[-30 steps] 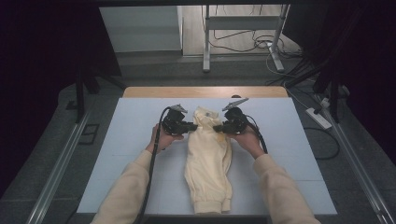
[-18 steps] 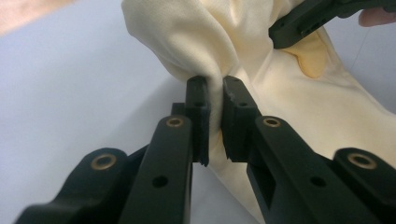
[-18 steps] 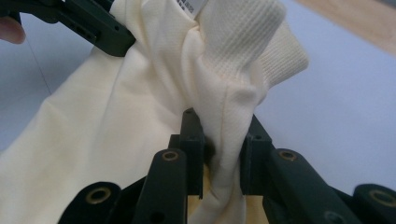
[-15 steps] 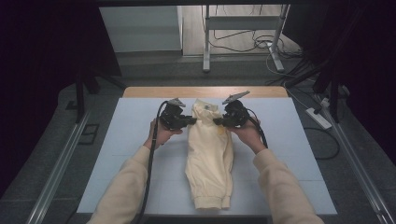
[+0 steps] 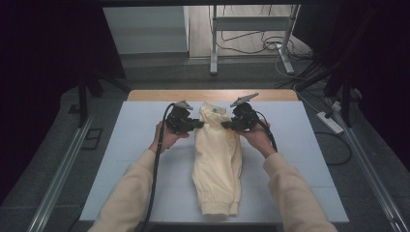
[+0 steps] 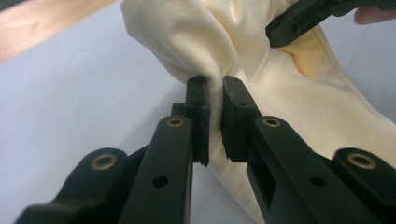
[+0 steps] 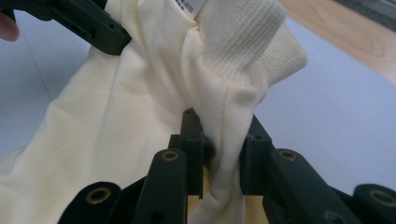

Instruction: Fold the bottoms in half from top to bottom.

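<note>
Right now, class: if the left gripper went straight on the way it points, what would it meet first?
The cream garment: the left gripper already pinches a fold of it. Beyond that lies the right gripper, though depth is unclear.

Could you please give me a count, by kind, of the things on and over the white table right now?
Cream garment: 1
Black tongs, left tongs and right tongs, each shut on the garment: 2
Total: 3
</note>
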Demonstrator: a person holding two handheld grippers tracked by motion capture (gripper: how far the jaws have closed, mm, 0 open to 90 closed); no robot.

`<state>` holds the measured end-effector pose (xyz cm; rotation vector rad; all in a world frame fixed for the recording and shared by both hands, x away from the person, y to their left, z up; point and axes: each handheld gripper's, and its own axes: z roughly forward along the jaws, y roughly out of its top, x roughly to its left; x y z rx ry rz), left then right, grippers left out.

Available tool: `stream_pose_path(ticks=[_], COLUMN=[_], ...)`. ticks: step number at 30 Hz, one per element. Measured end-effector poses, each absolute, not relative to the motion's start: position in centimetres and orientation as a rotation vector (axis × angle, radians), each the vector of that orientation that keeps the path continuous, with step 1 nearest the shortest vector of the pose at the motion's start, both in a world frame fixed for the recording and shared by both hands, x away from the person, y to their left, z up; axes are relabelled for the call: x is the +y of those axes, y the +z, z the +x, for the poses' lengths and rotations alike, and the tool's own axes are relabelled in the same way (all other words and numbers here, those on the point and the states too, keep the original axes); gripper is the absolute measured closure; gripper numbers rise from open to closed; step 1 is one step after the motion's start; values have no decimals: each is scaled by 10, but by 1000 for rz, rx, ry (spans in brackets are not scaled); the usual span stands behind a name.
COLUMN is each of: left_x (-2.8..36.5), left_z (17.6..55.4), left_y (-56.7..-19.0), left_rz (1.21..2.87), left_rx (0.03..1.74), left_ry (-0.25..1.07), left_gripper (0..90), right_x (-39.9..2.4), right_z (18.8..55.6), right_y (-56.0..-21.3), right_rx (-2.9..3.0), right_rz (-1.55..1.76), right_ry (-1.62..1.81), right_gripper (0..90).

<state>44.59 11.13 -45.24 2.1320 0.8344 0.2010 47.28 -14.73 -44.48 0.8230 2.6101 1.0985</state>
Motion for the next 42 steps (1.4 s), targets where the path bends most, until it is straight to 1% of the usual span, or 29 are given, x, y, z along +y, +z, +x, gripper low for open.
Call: stream_pose_path(ticks=[3, 6, 13, 19, 22, 27, 34, 36, 39, 42], left_x=[113, 113, 114, 114, 116, 119, 118, 119, 121, 123], left_z=[446, 444, 443, 448, 456, 460, 457, 458, 463, 469], left_y=[-436, -432, -443, -443, -435, -414, -429, -427, -414, -393], left_rz=[2115, 2117, 2116, 2125, 2130, 2123, 2121, 2122, 2125, 2102], left_rx=[827, 818, 838, 836, 838, 822, 842, 845, 836, 829], left_ry=[233, 242, 215, 231, 243, 288, 260, 267, 290, 328], left_gripper=[817, 817, 817, 818, 818, 818, 818, 818, 819, 818], right_x=[-147, -146, -144, -142, -141, -138, -138, -138, -136, -135], right_z=[474, 473, 471, 476, 483, 486, 484, 484, 487, 494], right_y=[-428, -419, -429, -431, -427, -407, -416, -417, -410, -391], right_rx=[2571, 2556, 2570, 2570, 2574, 2512, 2534, 2533, 2512, 2476], right_rz=[809, 789, 799, 793, 790, 769, 781, 781, 758, 748], right_ry=[1118, 1124, 1100, 1096, 1093, 1127, 1103, 1103, 1107, 1129], right_gripper=[750, 749, 750, 750, 751, 752, 752, 753, 753, 752])
